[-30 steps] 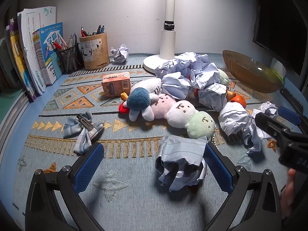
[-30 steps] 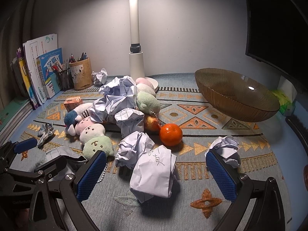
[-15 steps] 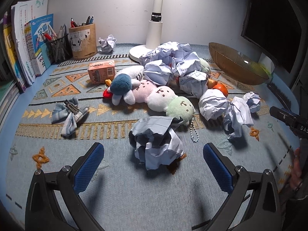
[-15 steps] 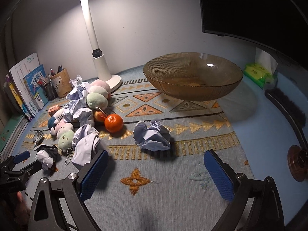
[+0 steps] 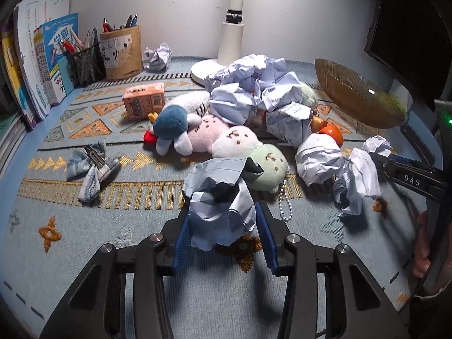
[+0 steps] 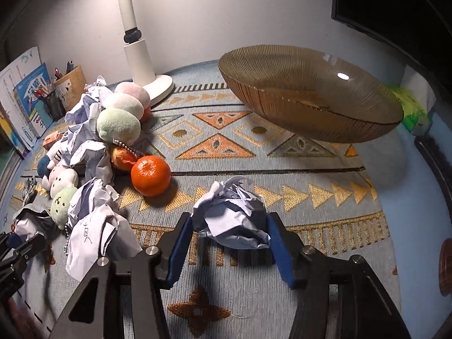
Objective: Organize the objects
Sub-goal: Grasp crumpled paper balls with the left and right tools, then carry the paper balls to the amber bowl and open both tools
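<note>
Several crumpled paper balls lie on a patterned mat. In the left wrist view one pale blue lined ball (image 5: 220,220) sits between the blue pads of my left gripper (image 5: 223,212). The jaws are closing and both pads touch the ball. In the right wrist view a smaller white paper ball (image 6: 231,220) sits between the pads of my right gripper (image 6: 229,221), whose jaws are also closing against its sides. The right gripper (image 5: 395,166) also shows at the right edge of the left view. The left gripper (image 6: 8,243) shows at the lower left of the right view.
An amber ribbed glass bowl (image 6: 310,96) stands at the back right. An orange (image 6: 151,175), plush toys (image 5: 240,141) and more paper balls (image 5: 254,84) are heaped by the white lamp base (image 5: 209,67). Pen holders (image 5: 121,53), books (image 5: 42,56), an orange box (image 5: 144,100) and a clipped cloth (image 5: 90,166) lie on the left.
Both grippers went from wide open to narrowed onto a paper ball. The right gripper moved right, from the large written-on paper to the small ball near the bowl.
</note>
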Motion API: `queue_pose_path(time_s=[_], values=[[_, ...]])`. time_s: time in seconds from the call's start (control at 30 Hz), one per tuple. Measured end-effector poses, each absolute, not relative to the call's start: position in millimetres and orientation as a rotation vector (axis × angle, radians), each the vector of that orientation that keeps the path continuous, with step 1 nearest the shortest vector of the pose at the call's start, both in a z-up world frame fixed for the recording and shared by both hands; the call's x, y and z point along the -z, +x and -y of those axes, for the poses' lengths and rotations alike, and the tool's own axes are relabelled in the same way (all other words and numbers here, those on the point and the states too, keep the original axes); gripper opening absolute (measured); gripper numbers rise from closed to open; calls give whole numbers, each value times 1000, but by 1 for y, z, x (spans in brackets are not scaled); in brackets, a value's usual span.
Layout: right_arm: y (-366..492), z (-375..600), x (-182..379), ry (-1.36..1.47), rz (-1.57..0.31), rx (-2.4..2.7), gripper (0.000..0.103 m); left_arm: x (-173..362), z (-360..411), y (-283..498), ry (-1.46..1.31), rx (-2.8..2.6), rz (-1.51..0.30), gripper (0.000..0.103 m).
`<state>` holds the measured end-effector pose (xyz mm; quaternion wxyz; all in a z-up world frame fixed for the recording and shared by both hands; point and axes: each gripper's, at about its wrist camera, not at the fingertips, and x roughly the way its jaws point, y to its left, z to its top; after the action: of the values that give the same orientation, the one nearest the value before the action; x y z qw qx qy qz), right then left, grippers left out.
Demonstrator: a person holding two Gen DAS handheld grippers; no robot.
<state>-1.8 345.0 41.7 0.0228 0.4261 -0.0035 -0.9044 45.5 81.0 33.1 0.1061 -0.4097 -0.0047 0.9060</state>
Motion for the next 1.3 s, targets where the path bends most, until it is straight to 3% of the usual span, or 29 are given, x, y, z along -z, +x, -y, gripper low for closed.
queue_pose_path(time_s=[0.23, 0.4, 0.53, 0.7, 0.77, 0.83, 0.9, 1.3], values=[[29, -372, -83, 1140, 124, 2869, 50, -103, -120, 36, -1003, -2661, -1, 40], [34, -412, -147, 973, 202, 2980, 51, -151, -188, -3, -876, -2574, -37, 40], [24, -441, -182, 924, 246, 3040, 51, -147, -242, -32, -863, -2544, -100, 40], [-15, -463, -173, 1032, 247, 3052, 51, -128, -282, -72, -930, -2481, -76, 40], [-30, -468, -170, 1056, 273, 3042, 51, -126, -291, -83, -930, -2462, -71, 48], [-39, -473, -169, 1062, 279, 3047, 53, -125, -297, -90, -924, -2438, -58, 67], [-49, -477, -167, 1077, 298, 3043, 70, -126, -302, -94, -911, -2431, -36, 85], [-11, -478, -164, 1059, 364, 3030, 73, -169, -205, -28, -806, -2589, 51, 85]])
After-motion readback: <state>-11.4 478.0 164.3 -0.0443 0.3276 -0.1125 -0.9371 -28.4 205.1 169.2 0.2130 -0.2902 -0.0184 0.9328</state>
